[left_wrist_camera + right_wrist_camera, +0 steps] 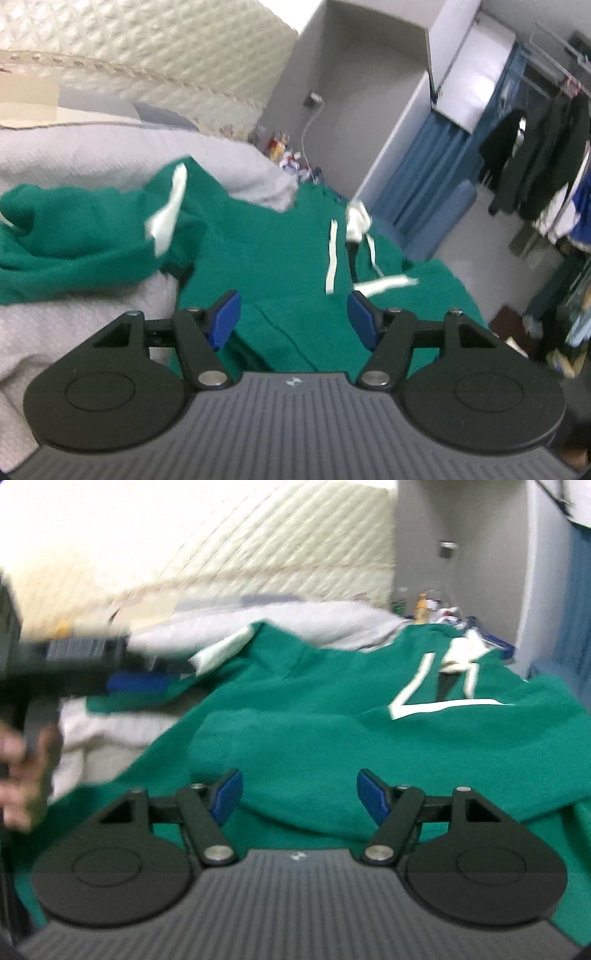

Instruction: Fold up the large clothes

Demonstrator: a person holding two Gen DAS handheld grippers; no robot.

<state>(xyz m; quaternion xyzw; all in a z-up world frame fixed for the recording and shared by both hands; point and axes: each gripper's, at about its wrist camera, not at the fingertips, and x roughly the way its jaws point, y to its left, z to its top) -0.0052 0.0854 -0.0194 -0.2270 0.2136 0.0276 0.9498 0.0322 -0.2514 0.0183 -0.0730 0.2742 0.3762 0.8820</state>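
Garment: a green garment (280, 254) with white stripes (331, 256) lay spread over a pale grey bedspread (74, 158), one part bunched to the left.
Left gripper (293, 314): jaws stood apart above the green cloth, nothing between the blue pads (225, 319).
Right gripper (300, 795): jaws stood apart over the cloth, holding nothing.
Background: quilted cream headboard (155, 44); dark clothes (532, 147) hung on a rack at right.
Image quality: right wrist view was blurred.
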